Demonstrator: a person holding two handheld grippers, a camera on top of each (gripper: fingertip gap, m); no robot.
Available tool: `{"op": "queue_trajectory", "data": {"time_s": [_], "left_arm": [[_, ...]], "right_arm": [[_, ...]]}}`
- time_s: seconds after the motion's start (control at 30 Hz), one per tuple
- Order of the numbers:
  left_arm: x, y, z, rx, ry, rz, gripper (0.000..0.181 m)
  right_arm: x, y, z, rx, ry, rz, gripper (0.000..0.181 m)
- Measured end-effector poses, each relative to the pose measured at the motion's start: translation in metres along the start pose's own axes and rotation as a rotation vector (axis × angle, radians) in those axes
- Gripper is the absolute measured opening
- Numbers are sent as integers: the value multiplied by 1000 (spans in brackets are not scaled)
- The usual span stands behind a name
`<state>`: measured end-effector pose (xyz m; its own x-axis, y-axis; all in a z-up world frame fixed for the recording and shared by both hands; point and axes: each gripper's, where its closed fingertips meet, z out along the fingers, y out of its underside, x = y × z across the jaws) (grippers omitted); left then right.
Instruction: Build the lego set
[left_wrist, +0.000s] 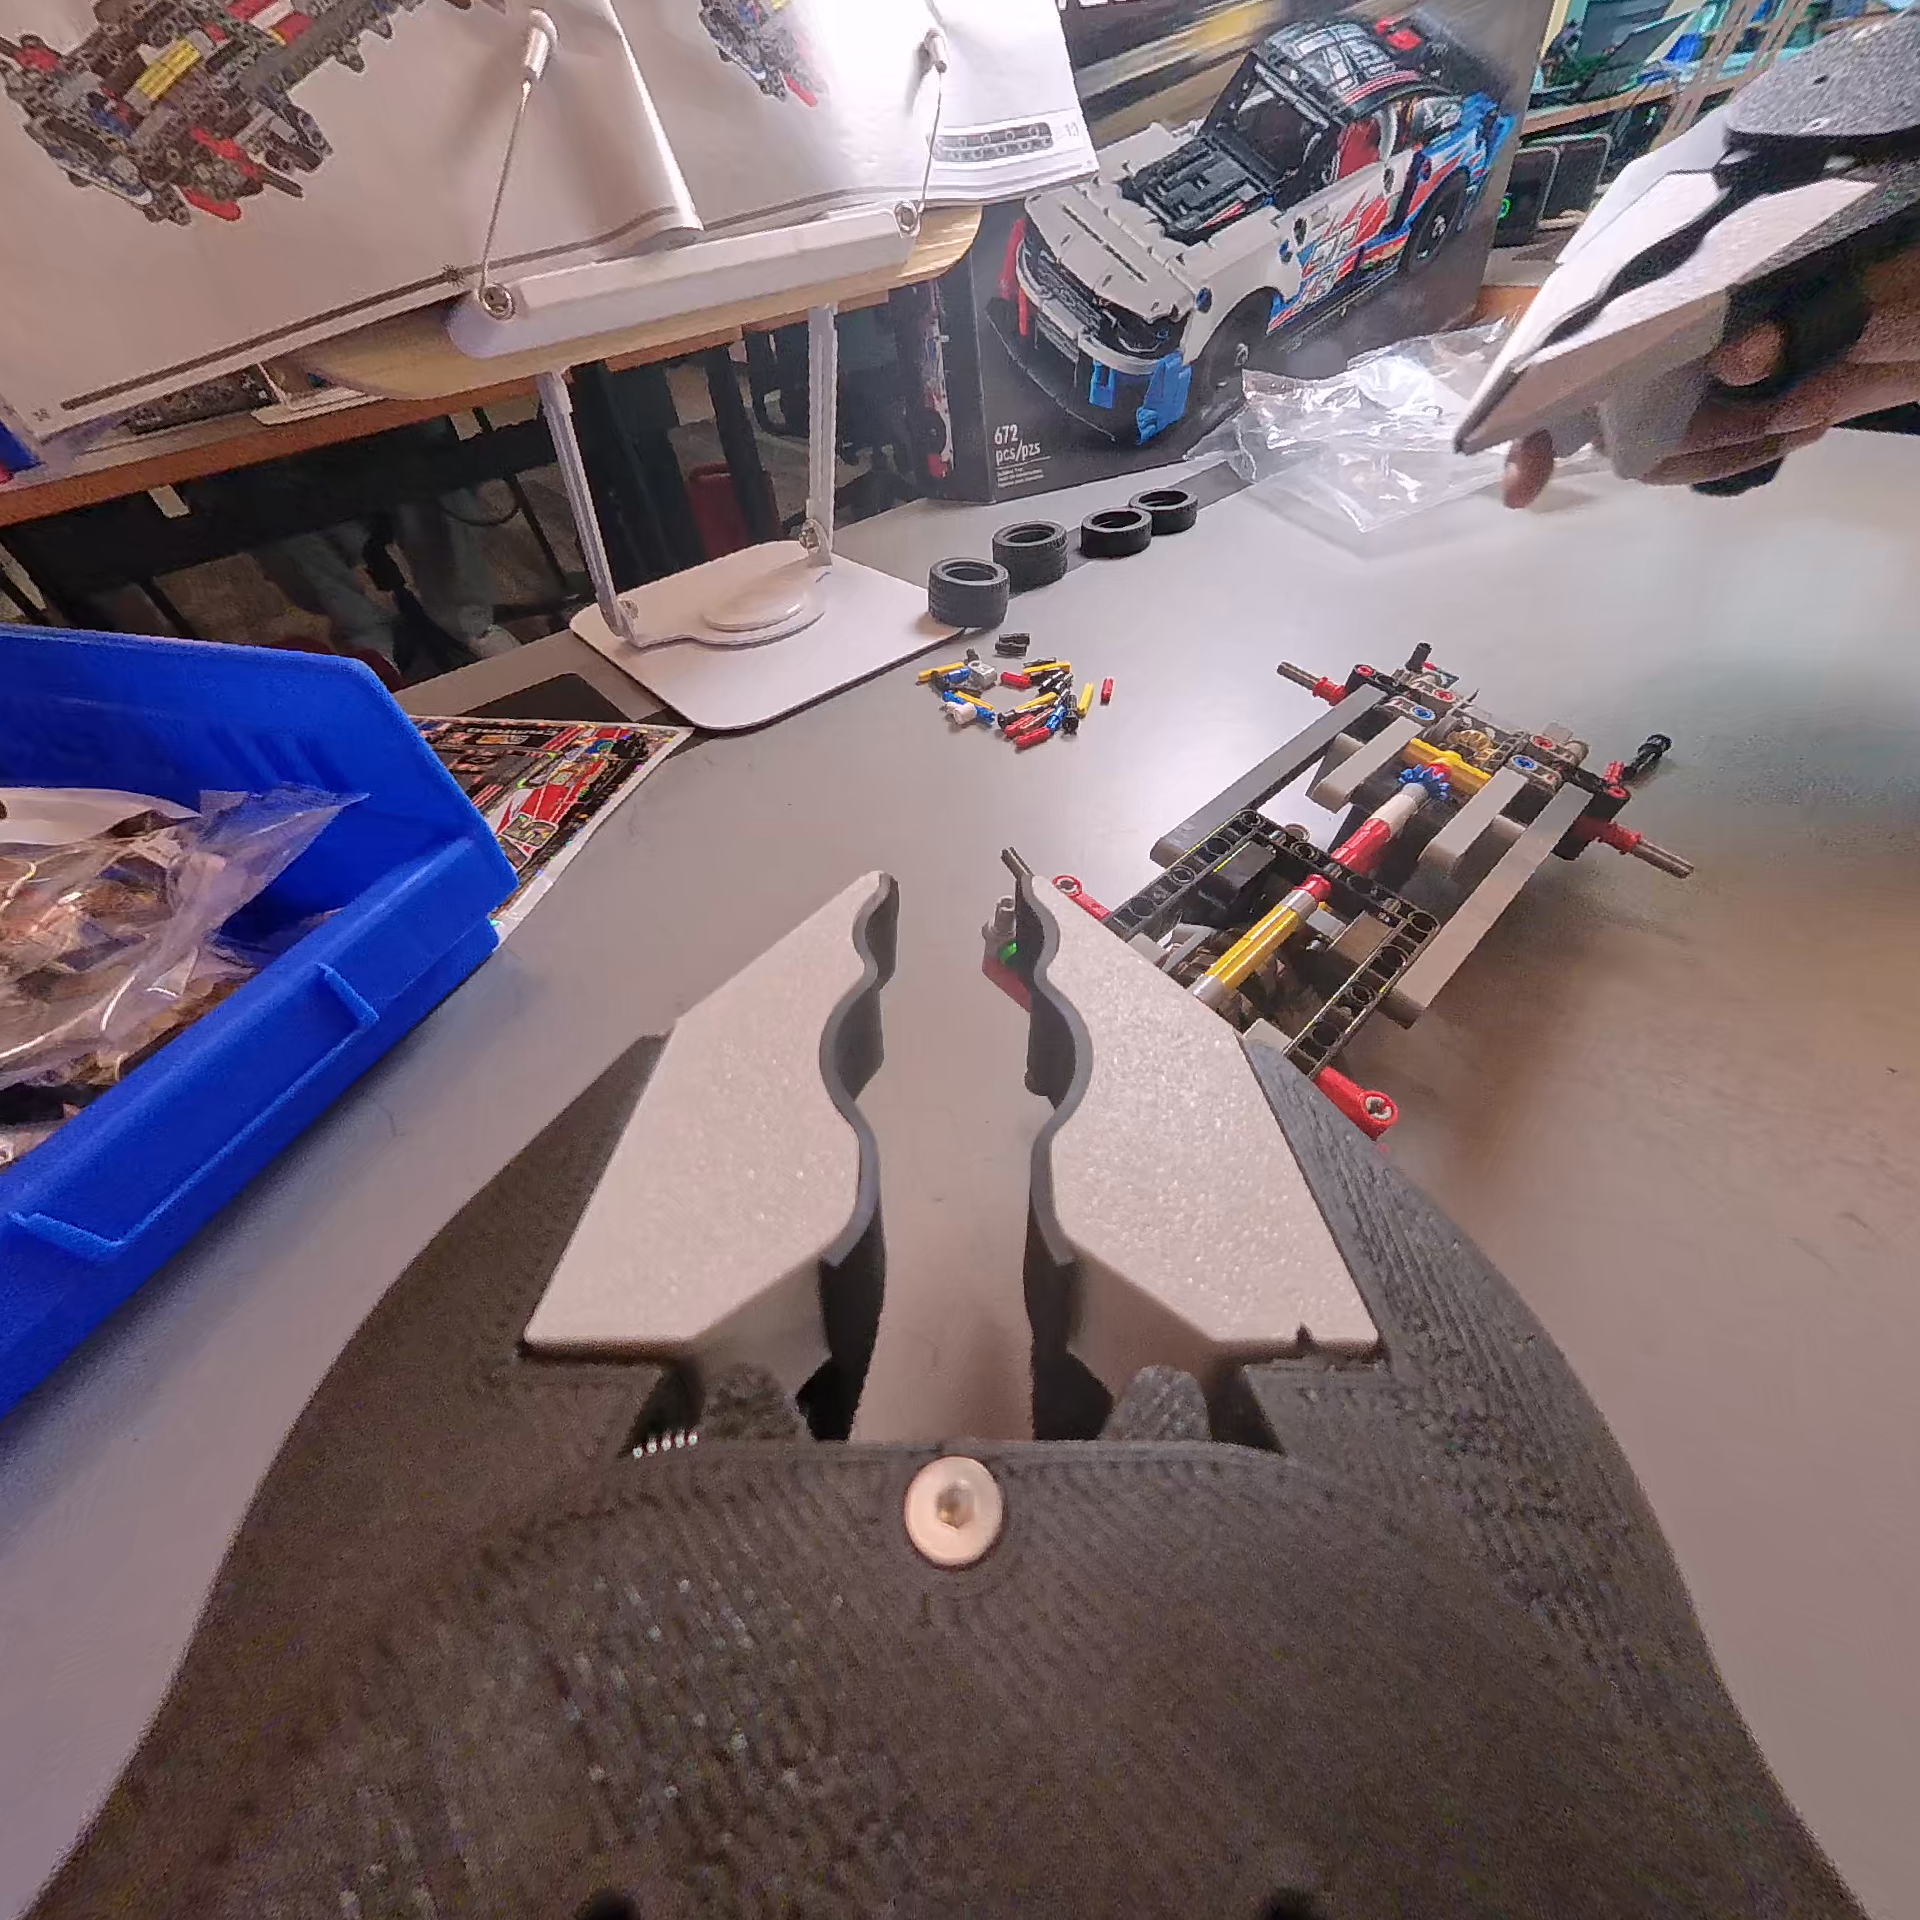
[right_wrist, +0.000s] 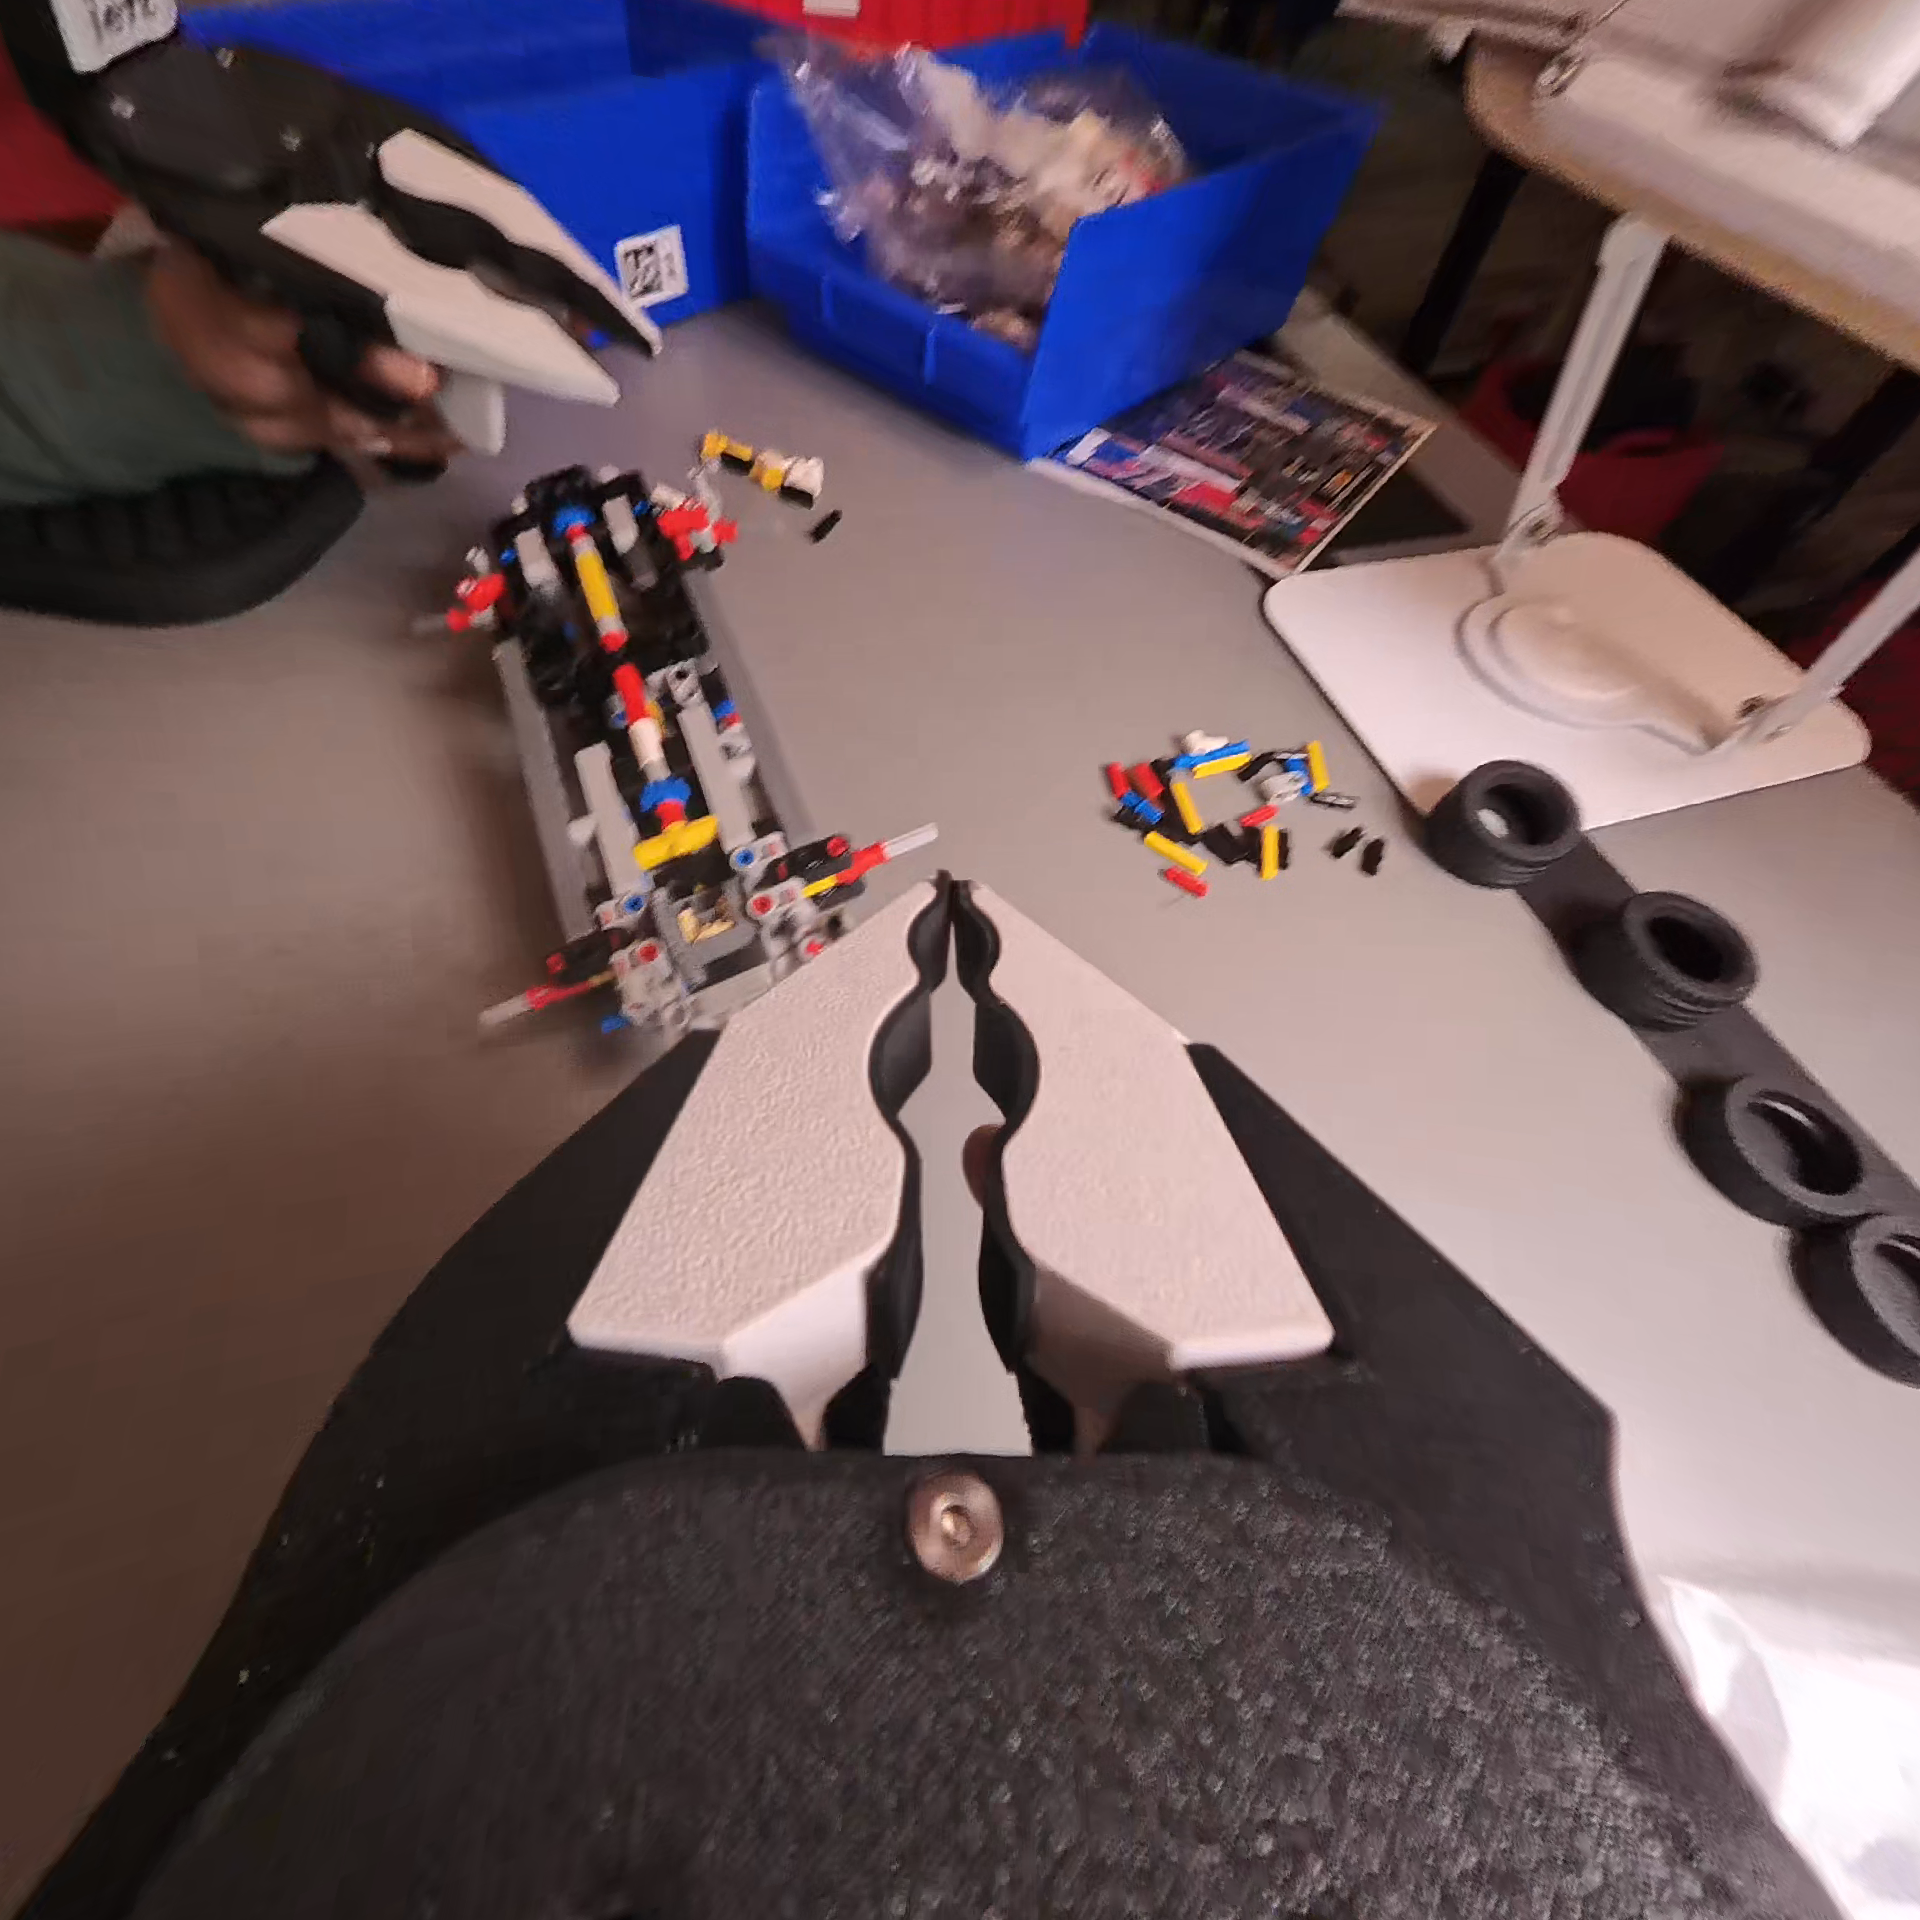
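Observation:
The partly built Lego chassis (left_wrist: 1403, 883) lies on the grey table, black and grey with a yellow and red shaft along its middle. It also shows in the right wrist view (right_wrist: 644, 748). My left gripper (left_wrist: 956, 894) is open and empty, low over the table, with its right fingertip beside the chassis's near end. From the right wrist view it (right_wrist: 629, 369) hovers beyond the chassis's far end. My right gripper (right_wrist: 948, 894) is shut, tips together, just past the chassis's near corner. In the left wrist view it (left_wrist: 1470, 442) is raised at the far right. A pile of small loose pins (left_wrist: 1013, 696) (right_wrist: 1216, 810) lies nearby.
Several black tyres (left_wrist: 1060, 556) (right_wrist: 1683, 956) stand in a row. A blue bin (left_wrist: 260, 987) (right_wrist: 1143, 291) holds bagged parts. A sticker sheet (left_wrist: 561, 769), the white bookstand base (left_wrist: 748, 634) with the manual above, the set's box (left_wrist: 1247, 260) and an empty plastic bag (left_wrist: 1371, 436) line the back. Across from one pair of fingers to the other is roughly 25 centimeters.

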<state>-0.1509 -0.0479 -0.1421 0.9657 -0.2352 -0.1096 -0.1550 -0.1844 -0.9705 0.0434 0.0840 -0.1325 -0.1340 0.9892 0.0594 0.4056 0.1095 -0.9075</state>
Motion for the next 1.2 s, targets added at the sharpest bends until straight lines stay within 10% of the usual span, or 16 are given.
{"op": "queue_trajectory", "data": {"time_s": [0.03, 0.33, 0.77, 1.2], "left_arm": [[0, 0, 0, 0, -1, -2, 21], [-16, -11, -9, 42, -68, -15, 21], [-100, -37, -58, 184, -316, -180, 22], [-60, 68, 31, -499, 41, 48, 28]], "right_arm": [[8, -3, 4, 30, 31, 10, 0], [66, -9, 46, 217, 285, 49, 12], [44, -39, 56, 336, 269, -57, 21], [18, -88, 2, 529, 290, -139, 28]]}}
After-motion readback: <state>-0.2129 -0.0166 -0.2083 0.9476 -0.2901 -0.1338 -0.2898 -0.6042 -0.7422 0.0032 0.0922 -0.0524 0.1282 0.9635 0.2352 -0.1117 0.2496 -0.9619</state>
